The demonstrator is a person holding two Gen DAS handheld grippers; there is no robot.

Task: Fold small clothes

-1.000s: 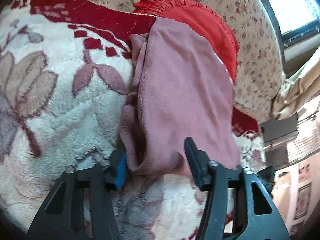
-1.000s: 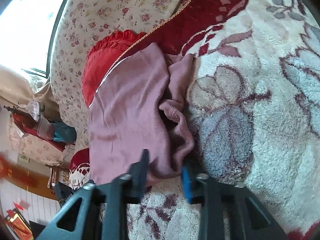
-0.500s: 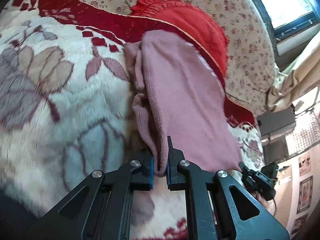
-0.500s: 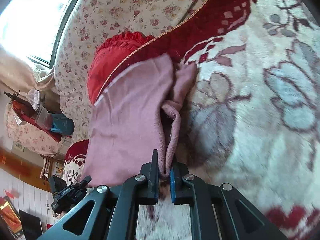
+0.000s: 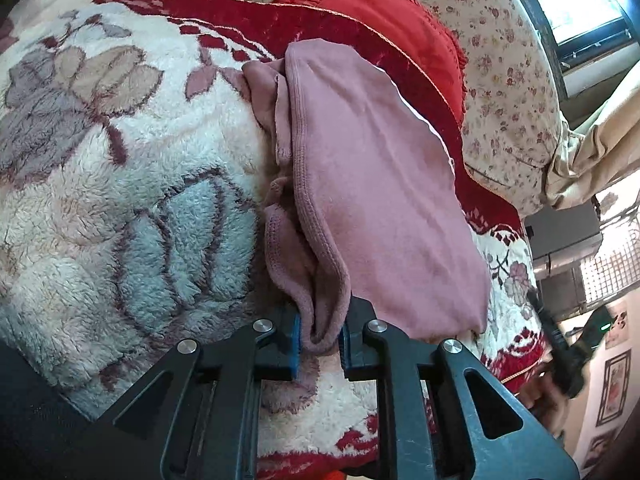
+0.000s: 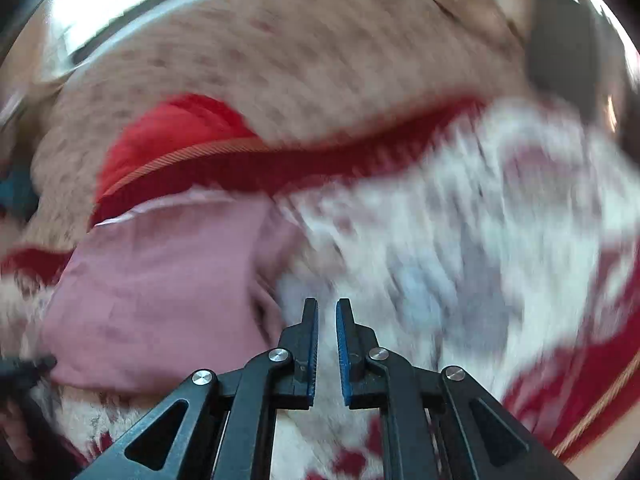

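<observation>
Left gripper (image 5: 319,338) fingers pinching the near hem of the dusty-pink knit garment (image 5: 372,184); right gripper (image 6: 327,344) fingers slightly parted, empty, just beside that garment's edge.

A plush fleece blanket (image 5: 120,184), cream with grey-blue and mauve leaf patterns and a dark red border (image 5: 248,24), covers the bed. Beyond the border lies a cream sheet with a small floral print (image 5: 508,92), with a red ruffled pillow (image 5: 400,20) on it. A dark-framed window (image 5: 576,4) at upper right lets in bright daylight. A beige curtain (image 5: 592,152) hangs beside it. Framed pictures (image 5: 616,388) hang on the pale wall at far right. The right wrist view is heavily blurred.
</observation>
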